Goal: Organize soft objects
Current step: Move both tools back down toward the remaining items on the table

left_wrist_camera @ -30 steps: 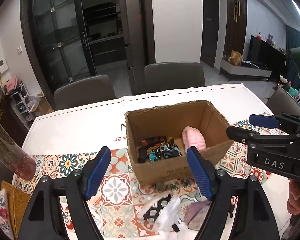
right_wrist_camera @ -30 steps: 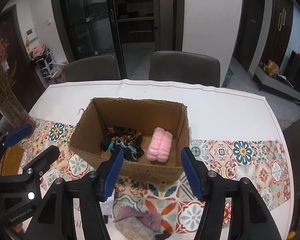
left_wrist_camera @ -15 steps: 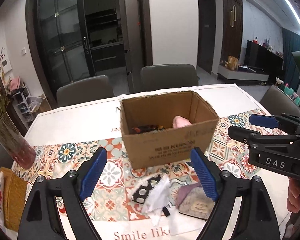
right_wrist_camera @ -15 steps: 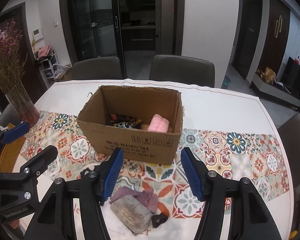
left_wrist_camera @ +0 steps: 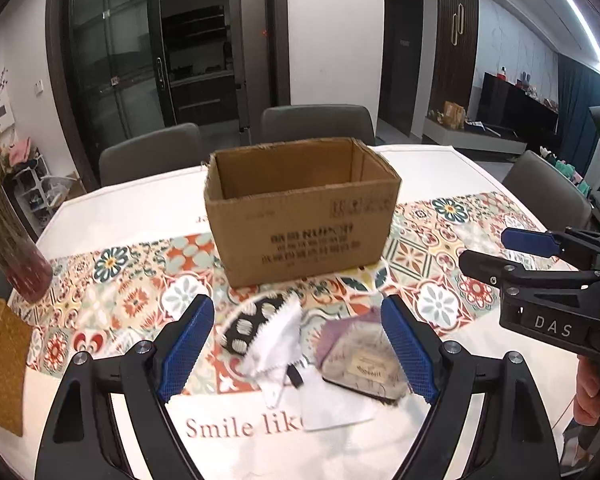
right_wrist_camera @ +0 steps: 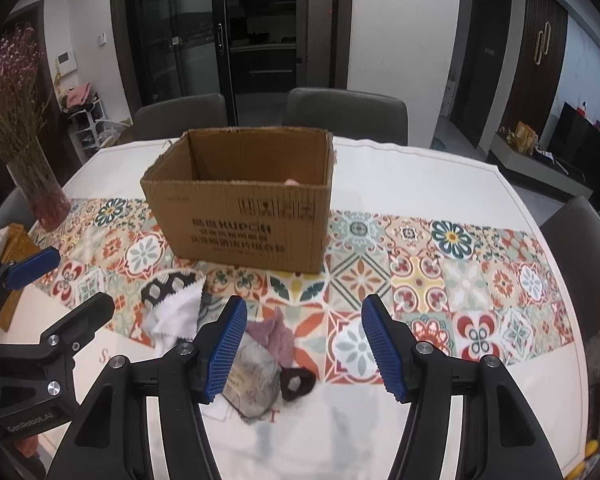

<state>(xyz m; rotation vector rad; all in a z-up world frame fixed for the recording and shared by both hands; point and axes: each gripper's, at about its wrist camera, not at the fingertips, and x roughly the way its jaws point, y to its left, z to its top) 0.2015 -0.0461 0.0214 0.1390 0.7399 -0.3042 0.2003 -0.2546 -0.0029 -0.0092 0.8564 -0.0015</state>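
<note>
Brown corrugated cardboard forms the open-topped box [left_wrist_camera: 302, 216] on the table [left_wrist_camera: 152, 208], its near wall printed with dark lettering and its upper edge ragged; from the right wrist view a sliver of something pink [right_wrist_camera: 291, 180] shows just over that edge, inside. A runner [right_wrist_camera: 440, 256] of glossy patterned tiles in red, teal and cream lies under the box. Near its front sits a small heap of soft things: a white cloth [left_wrist_camera: 278, 344] with pinked zigzag edges draped over a black band with pale dots [left_wrist_camera: 248, 322], a crumpled mauve fabric [right_wrist_camera: 274, 332] and, beside it, a clear crinkly packet [left_wrist_camera: 362, 362] with a paper label, plus a dark scrunchie [right_wrist_camera: 297, 385]. The left gripper [left_wrist_camera: 298, 350] hangs over the heap, its ribbed blue pads wide apart after just spreading, nothing gripped. The right gripper [right_wrist_camera: 304, 350] is likewise spread and empty, the packet showing beside its left pad.
</note>
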